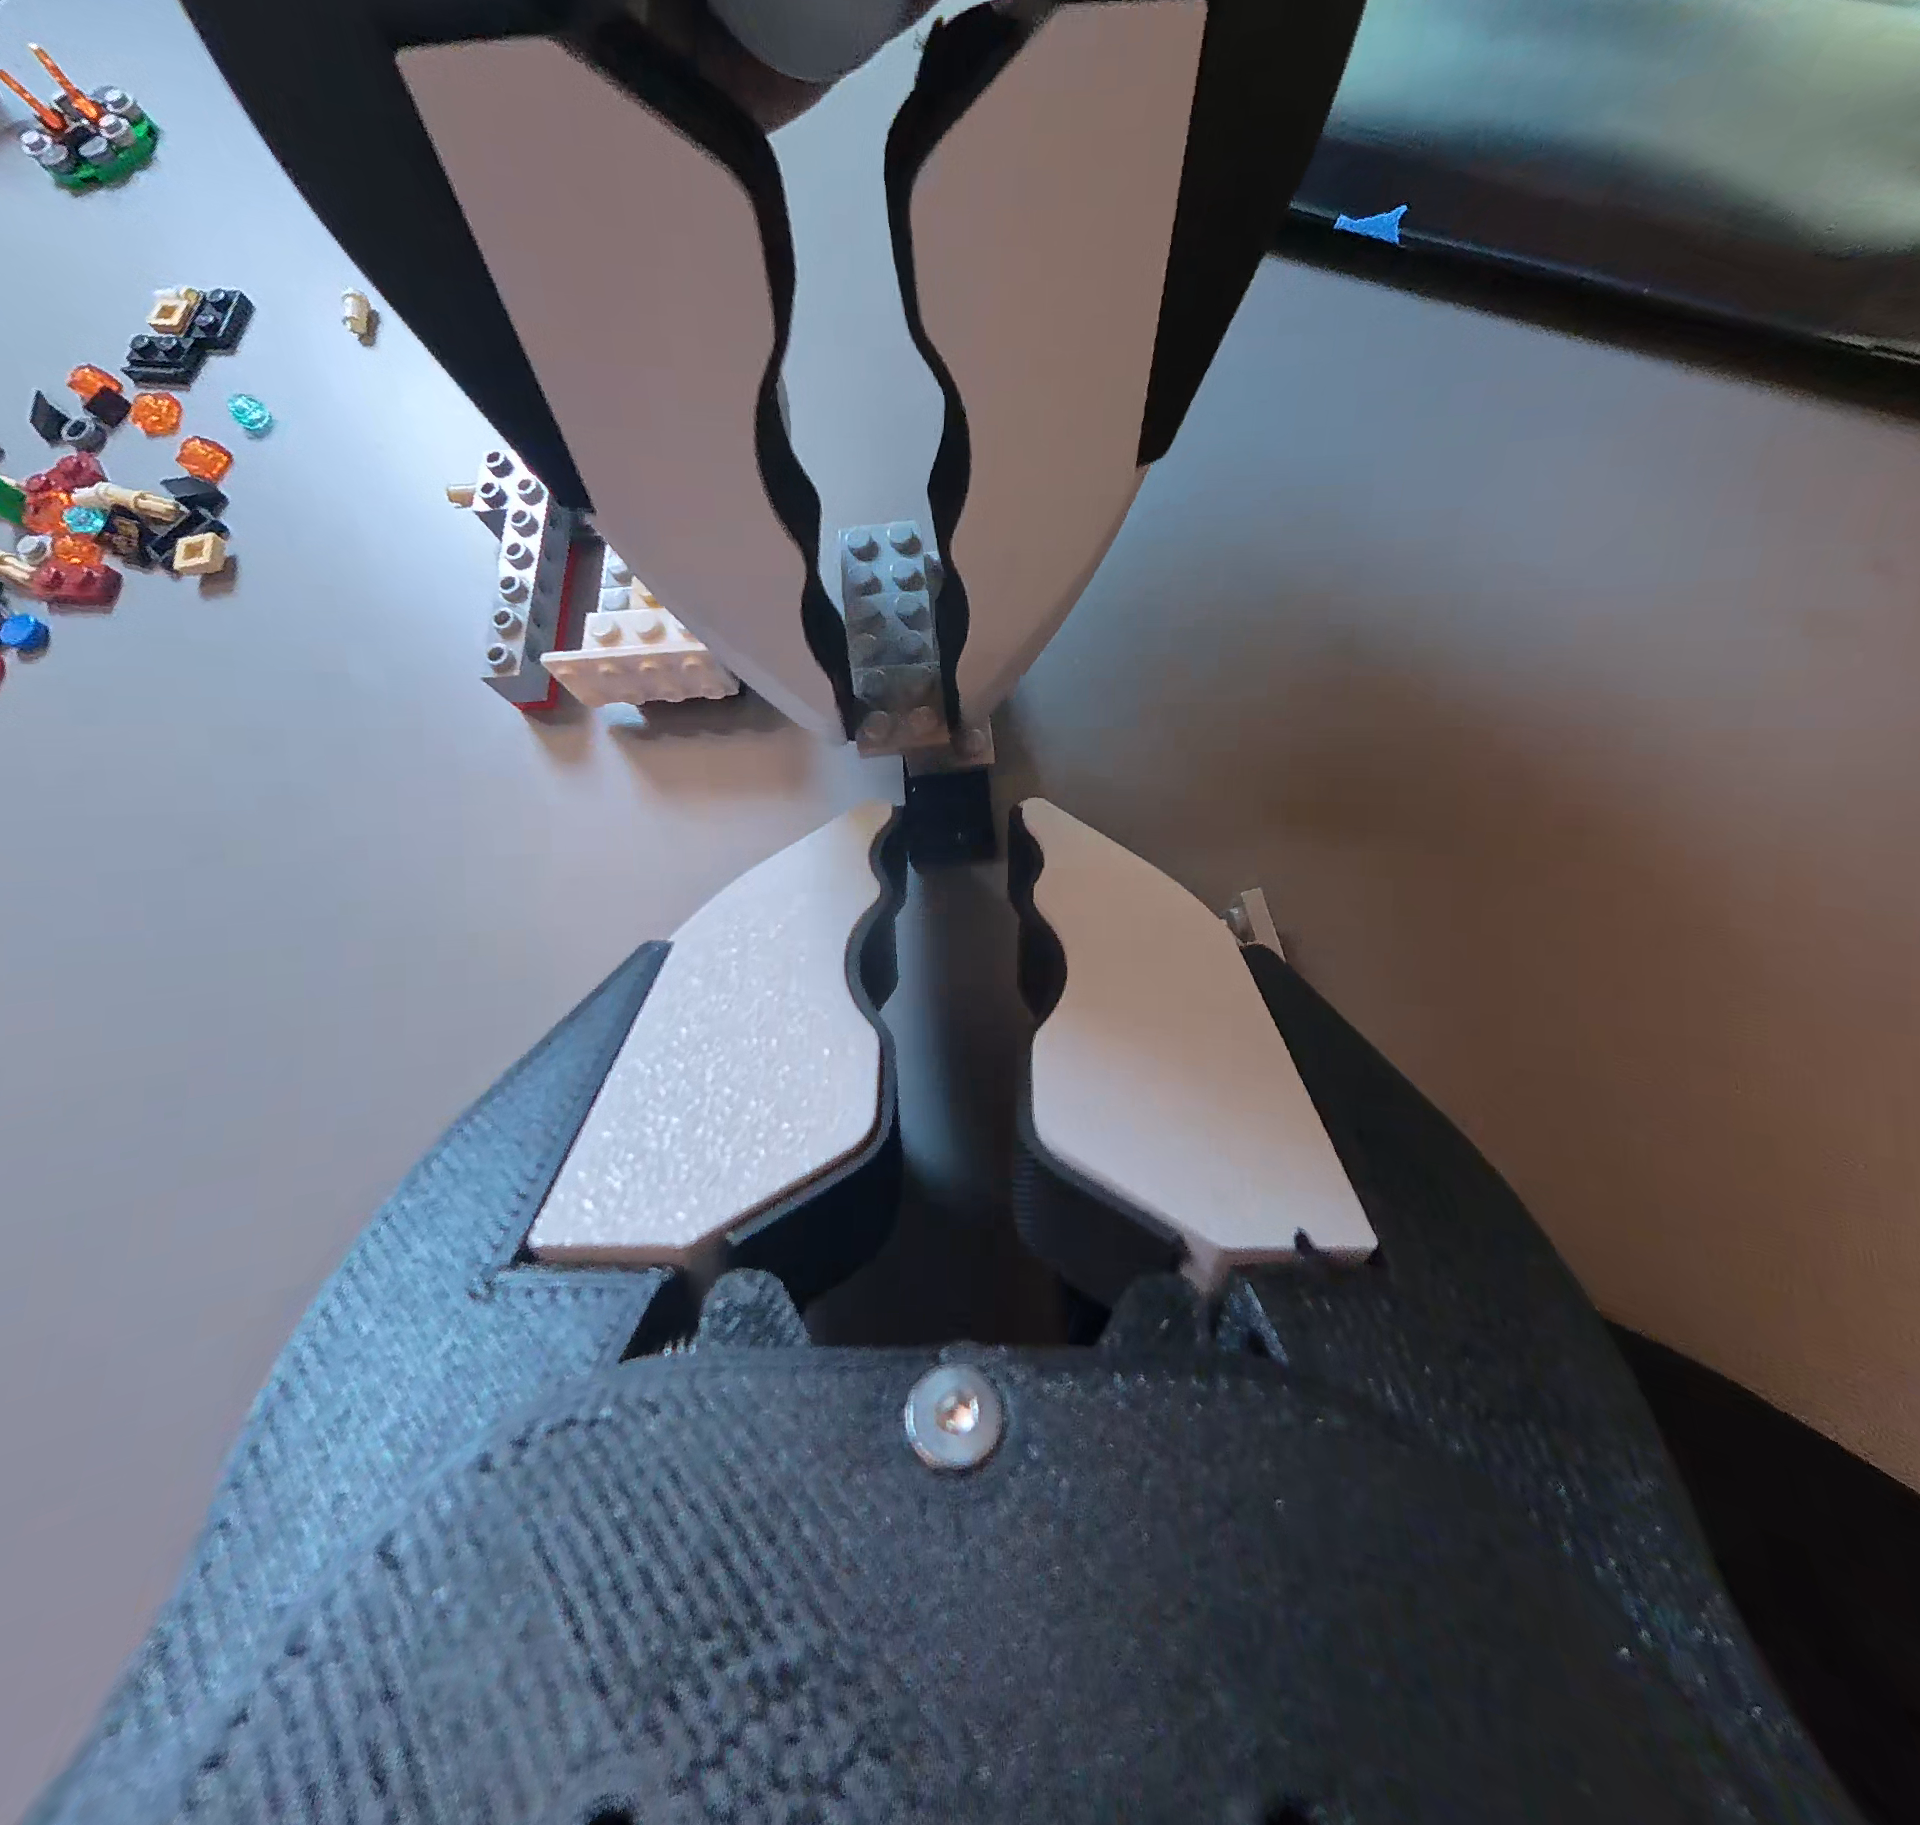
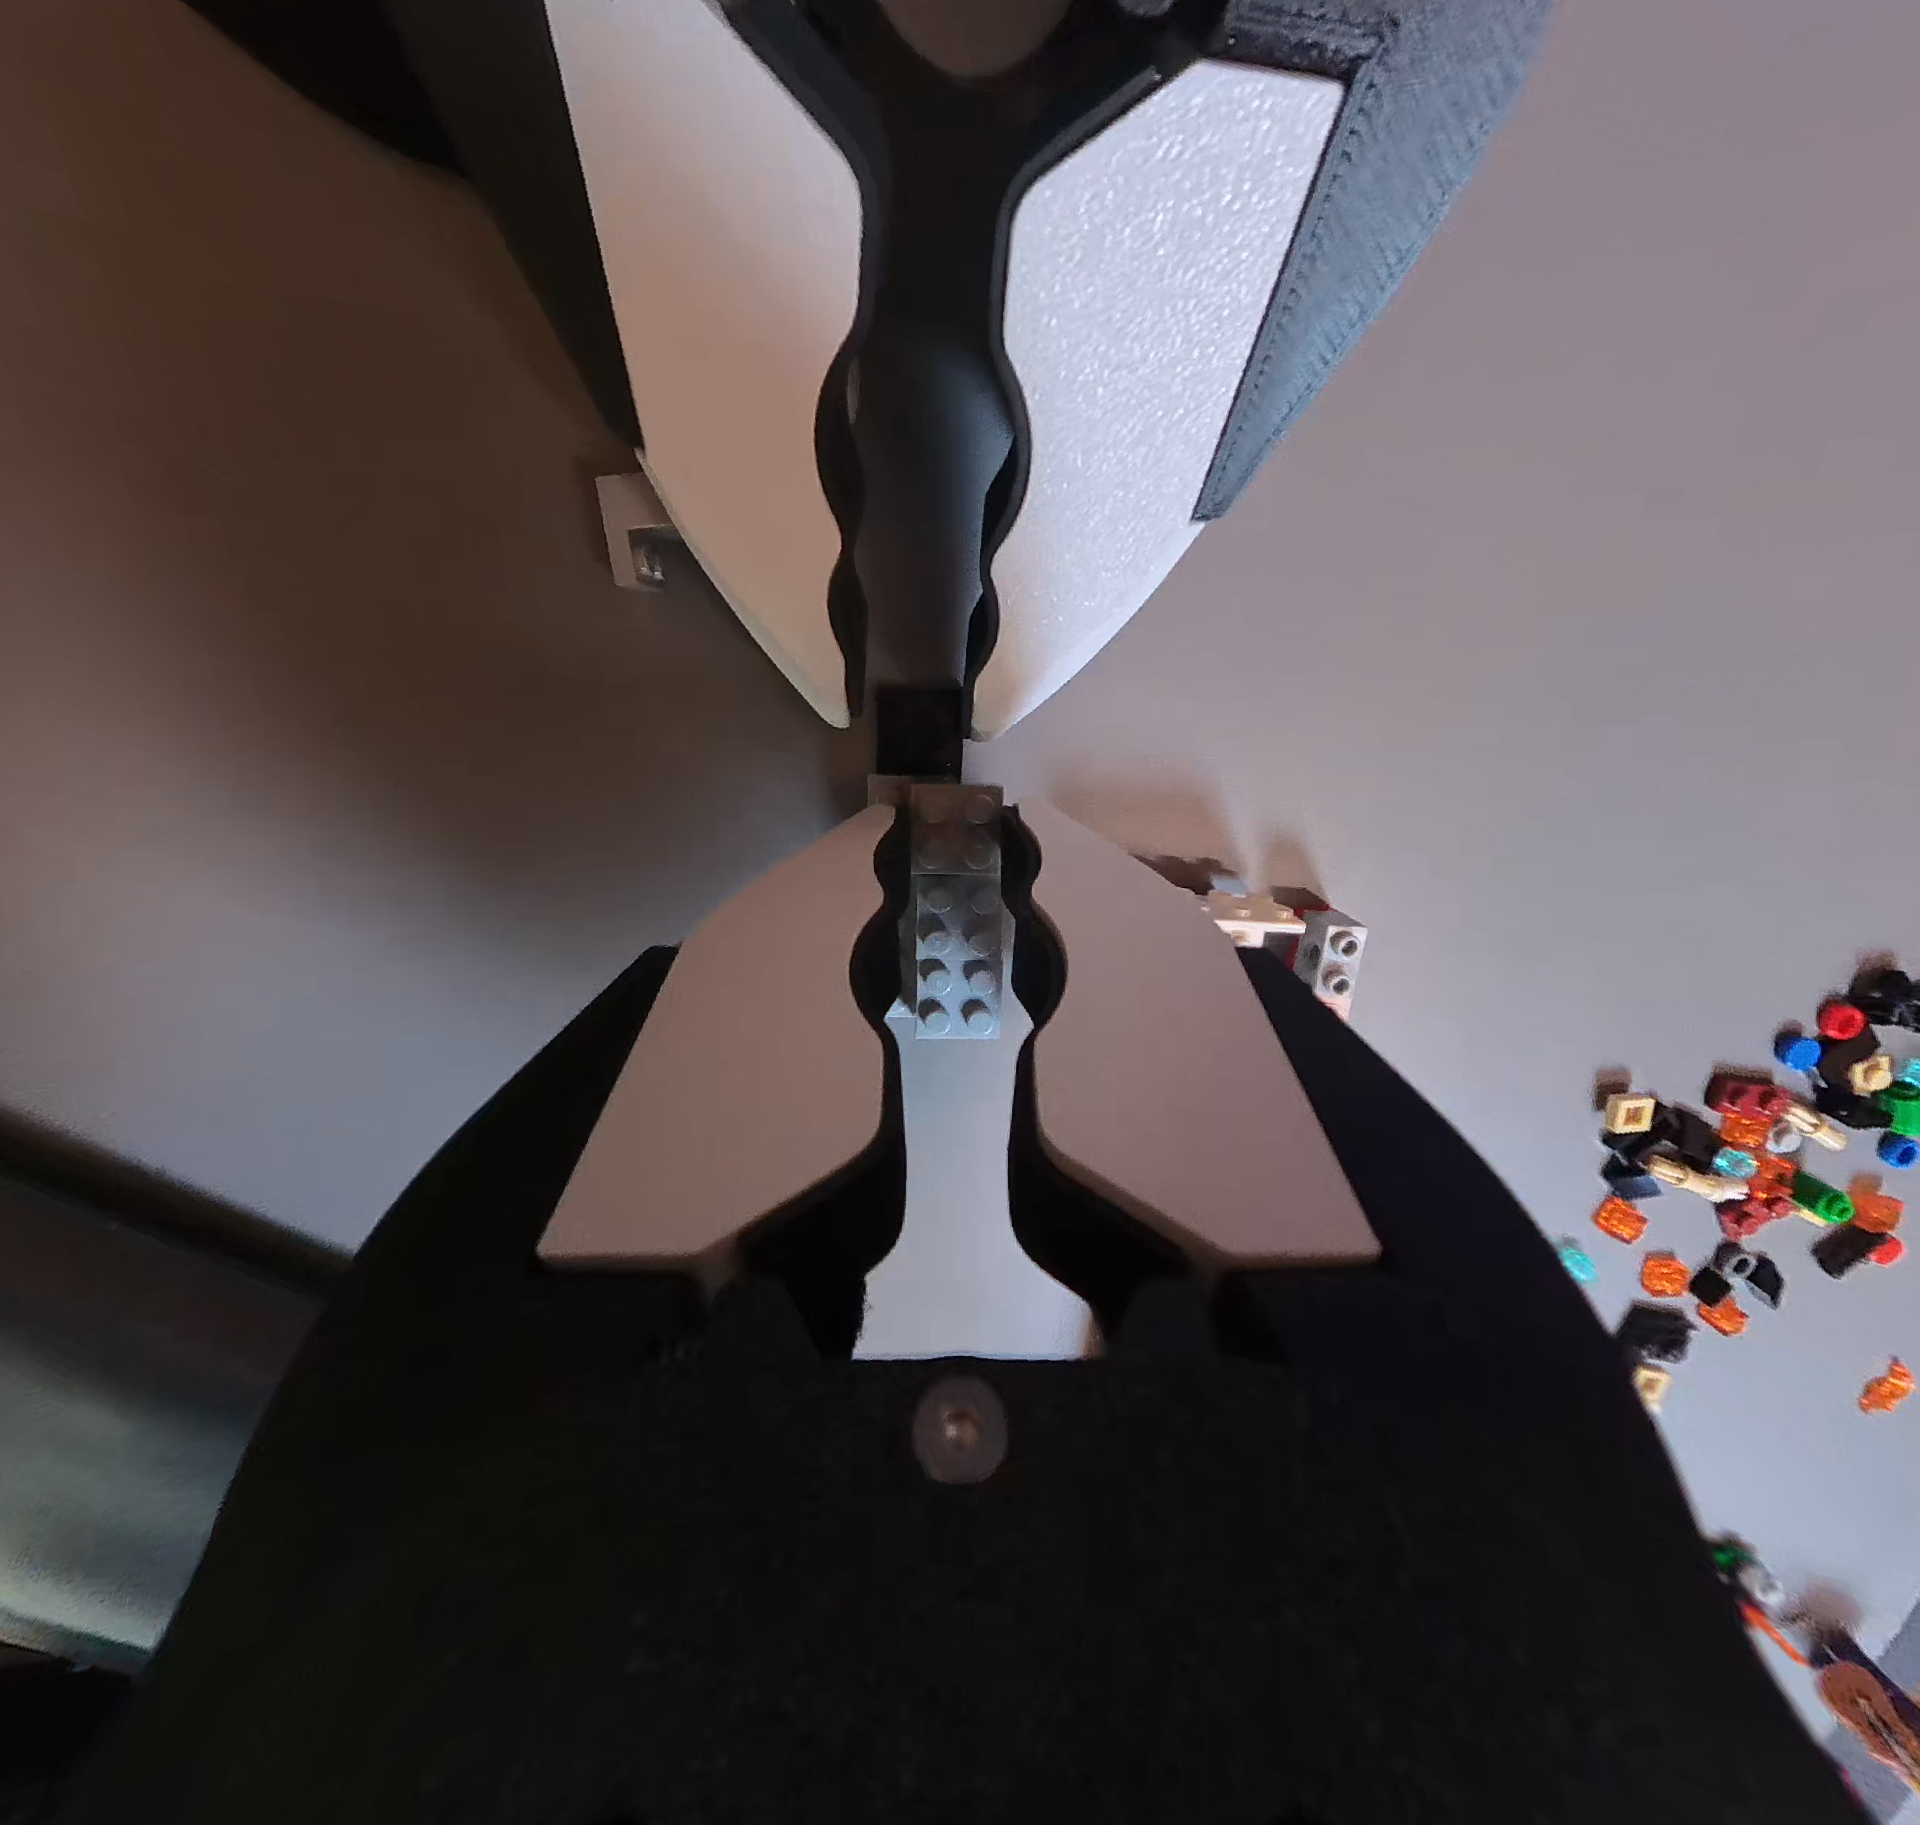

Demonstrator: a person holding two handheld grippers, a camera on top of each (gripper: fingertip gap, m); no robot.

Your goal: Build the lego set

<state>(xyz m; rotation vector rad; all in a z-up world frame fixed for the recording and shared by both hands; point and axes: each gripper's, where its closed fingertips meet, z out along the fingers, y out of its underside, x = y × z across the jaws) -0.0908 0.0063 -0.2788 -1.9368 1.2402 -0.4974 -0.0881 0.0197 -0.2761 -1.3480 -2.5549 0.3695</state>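
A: Left wrist view – what's w/ the left gripper point(image 1: 951, 819)?
B: Nearly closed, pinching a small black brick point(image 1: 948, 819) at the fingertips. Right gripper point(image 1: 899, 726) comes in from the top, tip to tip w/ it, clamped on a grey studded plate point(image 1: 894, 622). Plate's near end touches the black brick, both held above the worktop point(image 1: 1455, 684).
A: Other parts?
B: Grey-and-white partial build point(image 1: 582, 612) on the worktop, left of the right gripper. Loose pile of small pieces point(image 1: 114, 487) further left, a green-base bit w/ orange spikes point(image 1: 88, 128) top left.
A: Right wrist view?
B: Mirror of that. Right gripper point(image 2: 951, 819) narrow, squeezing the grey plate point(image 2: 954, 934), studs facing cam. Left gripper point(image 2: 912, 726) comes from above w/ the black brick point(image 2: 916, 731) meeting the plate's far end. Partial build point(image 2: 1299, 934) and loose pieces point(image 2: 1756, 1173) off to the right. A light grey piece point(image 2: 634, 539) sits just beside the left gripper's finger.
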